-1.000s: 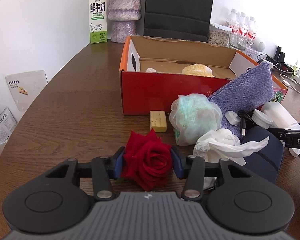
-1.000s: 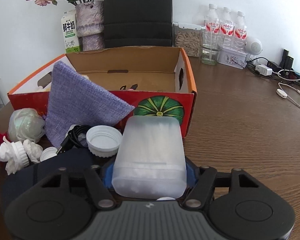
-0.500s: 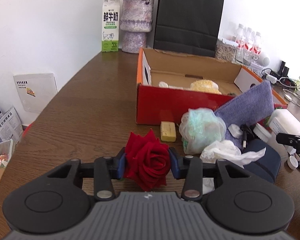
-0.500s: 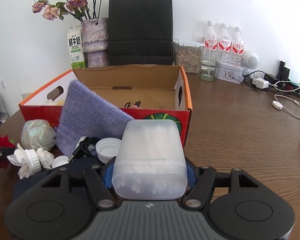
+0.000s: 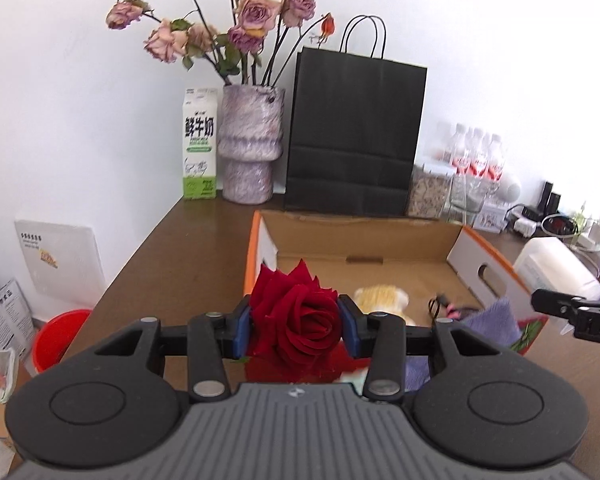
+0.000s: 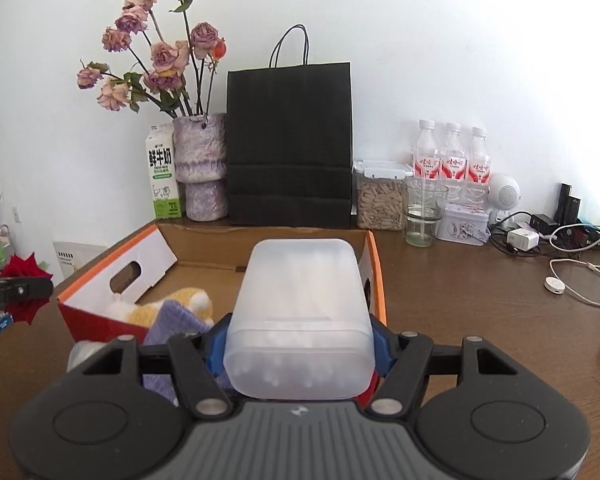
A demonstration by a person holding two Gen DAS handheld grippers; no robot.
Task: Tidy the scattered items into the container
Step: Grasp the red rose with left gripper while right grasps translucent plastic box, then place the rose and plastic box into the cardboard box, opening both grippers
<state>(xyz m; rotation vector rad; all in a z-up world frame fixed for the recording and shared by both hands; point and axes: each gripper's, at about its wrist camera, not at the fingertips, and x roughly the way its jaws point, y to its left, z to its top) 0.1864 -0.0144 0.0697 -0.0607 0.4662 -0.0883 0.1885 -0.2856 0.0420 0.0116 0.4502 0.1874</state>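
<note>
Both tongs are rising off the desk [image 6: 480, 300], each carrying its item up beside the box.

Standing open on the desk, the cardboard box [image 5: 364, 236] is holding a yellow plush toy [image 5: 382, 298]. Right tongs [image 6: 298, 346] are pinching a frosted plastic tub [image 6: 300, 312] over the box's near right corner, while left tongs [image 5: 296, 330] are pinching a red rose [image 5: 296, 320] over its near left corner.

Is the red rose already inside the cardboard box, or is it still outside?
Outside. The left gripper holds the red rose in the air at the near edge of the cardboard box, not on its floor.
</note>
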